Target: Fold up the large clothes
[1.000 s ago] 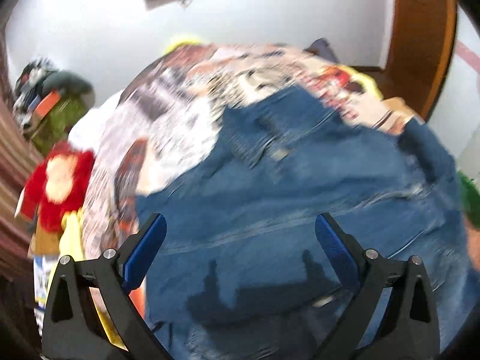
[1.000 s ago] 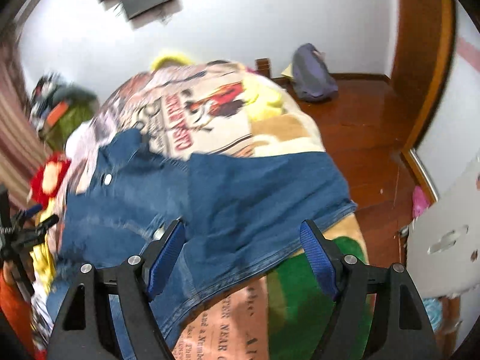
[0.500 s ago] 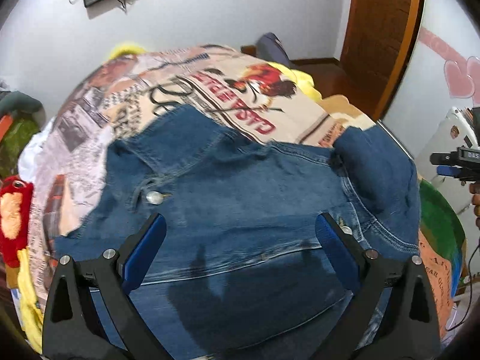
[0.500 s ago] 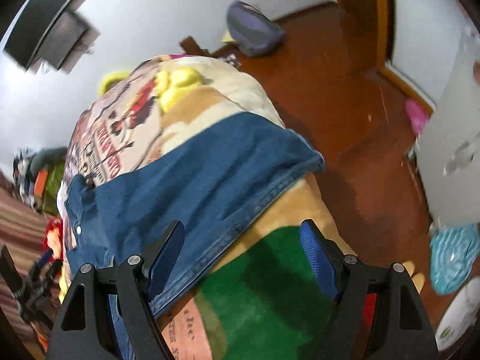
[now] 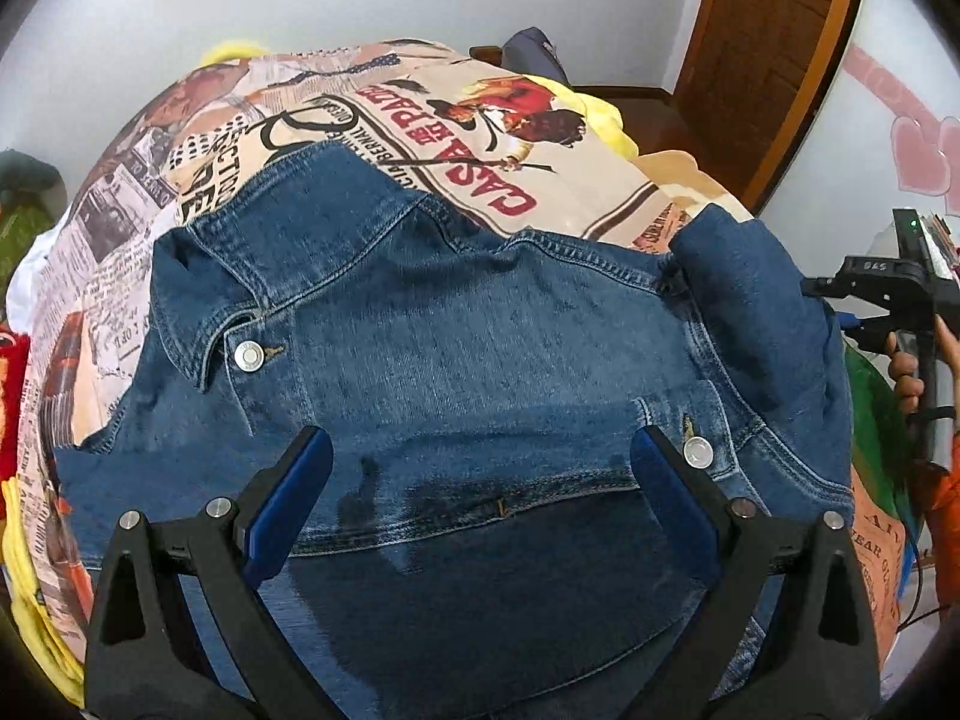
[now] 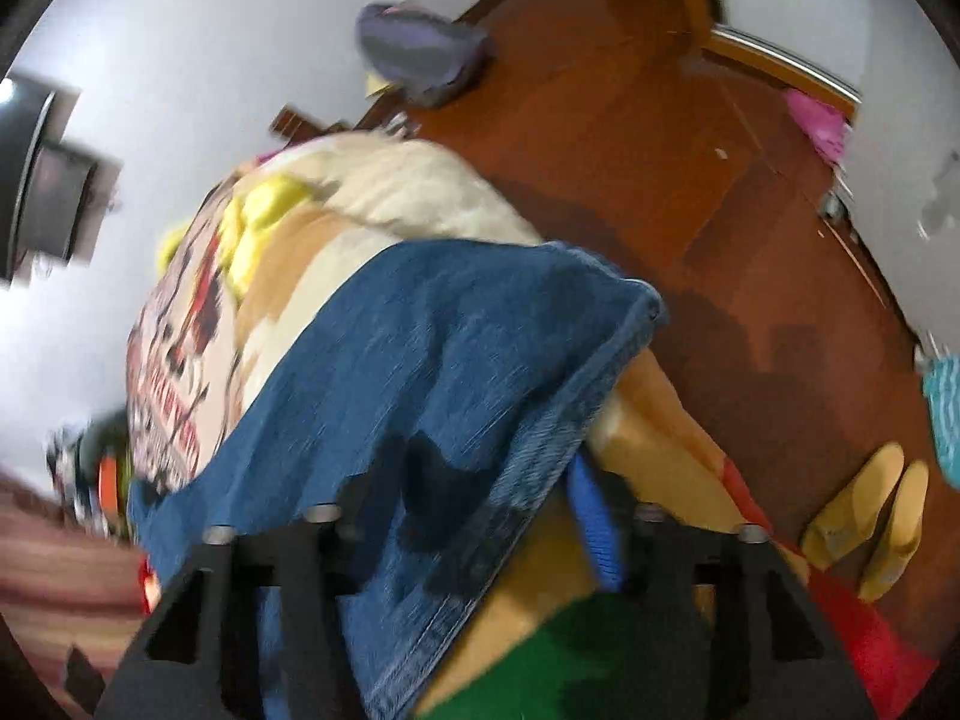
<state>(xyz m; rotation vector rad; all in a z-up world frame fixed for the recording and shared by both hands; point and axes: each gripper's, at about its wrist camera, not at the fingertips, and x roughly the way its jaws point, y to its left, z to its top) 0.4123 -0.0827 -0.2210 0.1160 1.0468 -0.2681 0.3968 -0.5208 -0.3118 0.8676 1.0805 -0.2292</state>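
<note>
left gripper [image 5: 480, 480]: black frame, blue pads, silver screws | right gripper [image 6: 474, 510]: same | orange sleeve [image 5: 945, 516]

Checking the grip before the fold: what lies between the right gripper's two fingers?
In the right wrist view, the denim jacket's sleeve edge runs between the closing jaws of the right gripper, above the blanket.

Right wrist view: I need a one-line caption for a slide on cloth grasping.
Right gripper closing on the hem of a denim jacket sleeve draped over the bed's printed blanket.
</note>
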